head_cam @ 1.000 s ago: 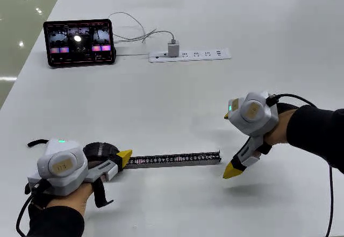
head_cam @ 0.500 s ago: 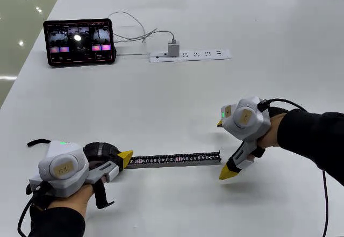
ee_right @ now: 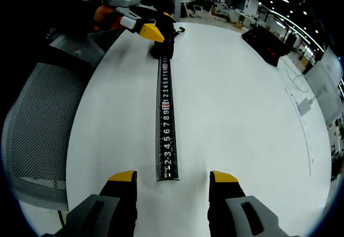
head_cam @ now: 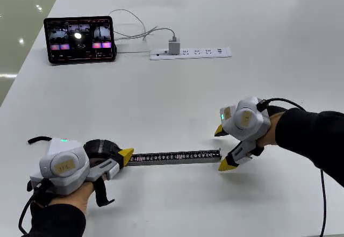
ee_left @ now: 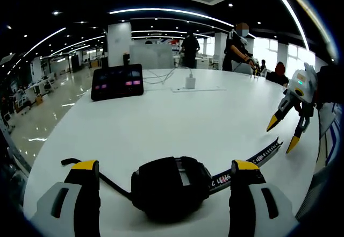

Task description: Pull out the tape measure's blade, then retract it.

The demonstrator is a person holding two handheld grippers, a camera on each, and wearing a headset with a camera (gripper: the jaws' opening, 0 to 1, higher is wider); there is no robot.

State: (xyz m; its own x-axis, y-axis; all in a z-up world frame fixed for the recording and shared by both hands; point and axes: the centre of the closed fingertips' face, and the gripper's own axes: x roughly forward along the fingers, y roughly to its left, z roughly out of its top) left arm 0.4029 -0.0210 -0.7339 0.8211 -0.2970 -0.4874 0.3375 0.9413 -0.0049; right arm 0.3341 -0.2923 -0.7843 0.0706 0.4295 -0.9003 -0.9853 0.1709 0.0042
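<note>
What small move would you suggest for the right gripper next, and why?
Probably ease the right gripper forward and close on the tape measure blade: its open jaws flank the blade's free end without touching it, while the left gripper straddles the case.

White, smooth, wide tabletop (head_cam: 215, 11), bearing a long white plastic power strip (head_cam: 191, 53) taken here as reference. Small grey-white cube charger (head_cam: 173, 47), plugged upright into the strip near its left end. Thin white cables (head_cam: 134, 33), looping from the charger away to the strip's left. Black rectangular tablet (head_cam: 80, 39), propped upright with its screen lit, well left of the strip and level with it. Glossy pale floor (head_cam: 21, 27), beyond the table edge, farther left of the strip than the tablet. Grey mesh-backed chair (ee_right: 37, 119), off the table's side opposite the strip. Two standing people (ee_left: 236, 46), in the room beyond the strip.
</note>
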